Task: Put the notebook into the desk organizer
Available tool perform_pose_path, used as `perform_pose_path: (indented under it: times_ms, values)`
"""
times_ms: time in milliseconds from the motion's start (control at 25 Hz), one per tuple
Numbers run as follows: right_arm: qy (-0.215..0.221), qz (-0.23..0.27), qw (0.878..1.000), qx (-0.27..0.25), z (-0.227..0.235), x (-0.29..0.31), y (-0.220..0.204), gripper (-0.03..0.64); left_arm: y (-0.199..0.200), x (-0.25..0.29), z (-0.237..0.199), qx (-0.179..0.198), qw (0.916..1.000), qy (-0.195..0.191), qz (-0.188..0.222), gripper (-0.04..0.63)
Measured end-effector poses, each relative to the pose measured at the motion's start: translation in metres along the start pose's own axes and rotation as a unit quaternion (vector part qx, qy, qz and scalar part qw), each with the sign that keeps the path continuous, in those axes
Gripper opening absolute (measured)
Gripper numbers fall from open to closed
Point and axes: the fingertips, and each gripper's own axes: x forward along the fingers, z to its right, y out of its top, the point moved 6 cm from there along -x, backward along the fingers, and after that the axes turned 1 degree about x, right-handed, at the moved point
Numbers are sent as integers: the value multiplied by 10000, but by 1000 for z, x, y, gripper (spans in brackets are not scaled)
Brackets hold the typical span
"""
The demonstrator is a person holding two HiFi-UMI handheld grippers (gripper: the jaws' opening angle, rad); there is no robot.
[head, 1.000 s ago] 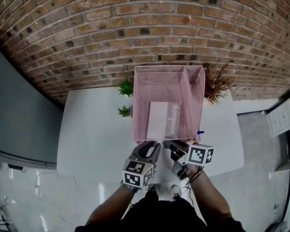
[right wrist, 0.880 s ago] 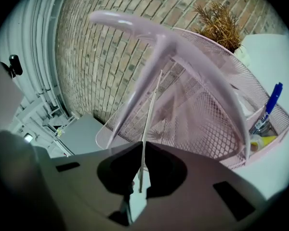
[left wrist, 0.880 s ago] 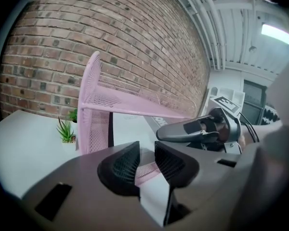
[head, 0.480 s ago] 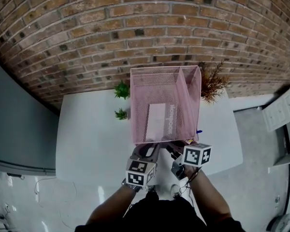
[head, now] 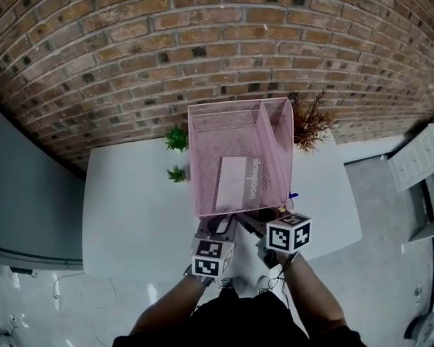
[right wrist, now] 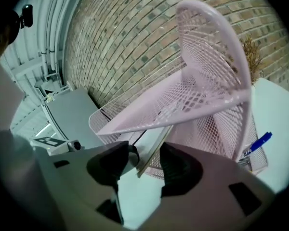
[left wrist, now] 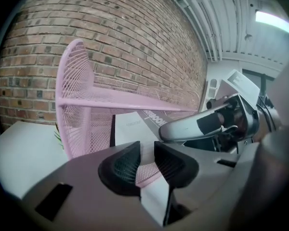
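Observation:
A pink wire-mesh desk organizer stands on the white table. The white and grey notebook leans inside its wide left compartment. Both grippers sit at the organizer's front edge. My left gripper has its jaws slightly apart, with the mesh front and the notebook just beyond its tips. My right gripper is opening. The notebook's near edge runs between its jaws, and the pads stand off it.
A blue pen stands at the organizer's right front corner. Two small green plants sit left of the organizer and a dried brown plant sits right of it. A brick wall rises behind. A white cabinet stands off the table's right end.
Both grippers have kept their place at the organizer's front edge. The notebook still leans in the same compartment. The head view has shifted a little.

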Motion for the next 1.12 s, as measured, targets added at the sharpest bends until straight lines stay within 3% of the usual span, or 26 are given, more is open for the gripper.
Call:
perform_pose_path:
  times_ms: [160, 360, 560, 840, 1120]
  values:
    - [-57, -6, 10000, -68, 6, -10, -5, 208, 0, 2, -6, -64, 9998, 168, -26, 25]
    - [-158, 6, 9997, -187, 11, -20, -7, 199, -1, 2, -5, 16, 9997, 252, -2, 25]
    - [-276, -97, 9967, -755, 10, -30, -11, 204, 0, 3, -5, -25, 9997, 248, -24, 25]
    - [-857, -249, 9711, -2214, 4, -30, -15, 189, 1, 2, -6, -102, 9998, 138, -56, 25]
    - [-1508, 115, 9573, -2464, 4, -25, -6, 172, 4, -10, -4, -114, 9999, -93, 45, 26]
